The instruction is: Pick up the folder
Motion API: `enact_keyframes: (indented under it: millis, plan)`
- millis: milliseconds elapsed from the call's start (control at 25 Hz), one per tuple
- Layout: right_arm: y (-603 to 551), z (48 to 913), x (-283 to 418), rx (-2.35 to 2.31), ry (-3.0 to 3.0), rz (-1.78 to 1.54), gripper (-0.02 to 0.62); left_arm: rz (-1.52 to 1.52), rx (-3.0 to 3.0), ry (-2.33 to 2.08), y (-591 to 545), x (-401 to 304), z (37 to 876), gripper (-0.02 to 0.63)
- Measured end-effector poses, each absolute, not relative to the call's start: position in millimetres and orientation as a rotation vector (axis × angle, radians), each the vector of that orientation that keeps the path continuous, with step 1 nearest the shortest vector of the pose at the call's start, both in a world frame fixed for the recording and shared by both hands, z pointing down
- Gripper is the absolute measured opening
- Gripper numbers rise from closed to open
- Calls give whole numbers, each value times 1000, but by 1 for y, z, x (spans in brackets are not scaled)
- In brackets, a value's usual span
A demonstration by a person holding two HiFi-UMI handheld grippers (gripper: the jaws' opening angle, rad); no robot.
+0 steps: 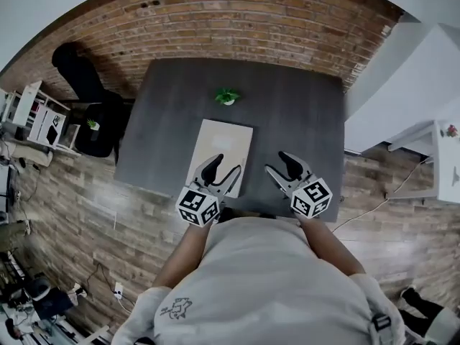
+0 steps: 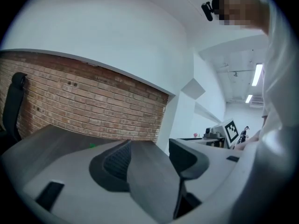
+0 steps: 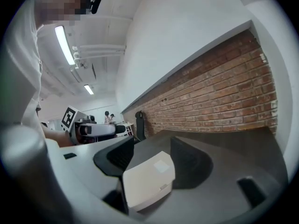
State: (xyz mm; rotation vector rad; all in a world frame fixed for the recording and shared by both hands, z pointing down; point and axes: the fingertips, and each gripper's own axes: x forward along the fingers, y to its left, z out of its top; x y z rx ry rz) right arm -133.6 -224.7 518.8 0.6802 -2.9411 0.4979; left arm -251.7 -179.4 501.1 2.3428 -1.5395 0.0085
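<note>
From the head view we see a dark table before a brick wall. The folder, pale beige, lies flat on the table's near half, its long side running away from us, just in front of a small plant. The left gripper hangs over the folder's near end with its jaws apart; from here we cannot tell whether it touches the cover. The right gripper sits just right of the folder, over bare table, jaws also spread, clear of the folder's edge. A black chair stands at the table's far left corner, and wood floor runs along the left side.

In the left gripper view we look along that tool's own jaws: the two dark pads stand wide apart and only grey table top shows between them, nothing clamped. The plant is a green speck past the left pad, the brick wall runs behind, and the right gripper's marker cube shows at the right.

In the right gripper view the jaws again stand open. A corner of the folder shows in the gap between them, lying on the table; neither pad presses on it. The left gripper reaches in from the left, with the chair and brick wall beyond.
</note>
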Motion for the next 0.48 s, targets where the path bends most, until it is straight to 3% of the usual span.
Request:
enact_keyframes:
  millis: [480]
  plan:
    - [-248,558,-195,885,-2812,646,247,136,2367,-1361,-214,-337,538,261]
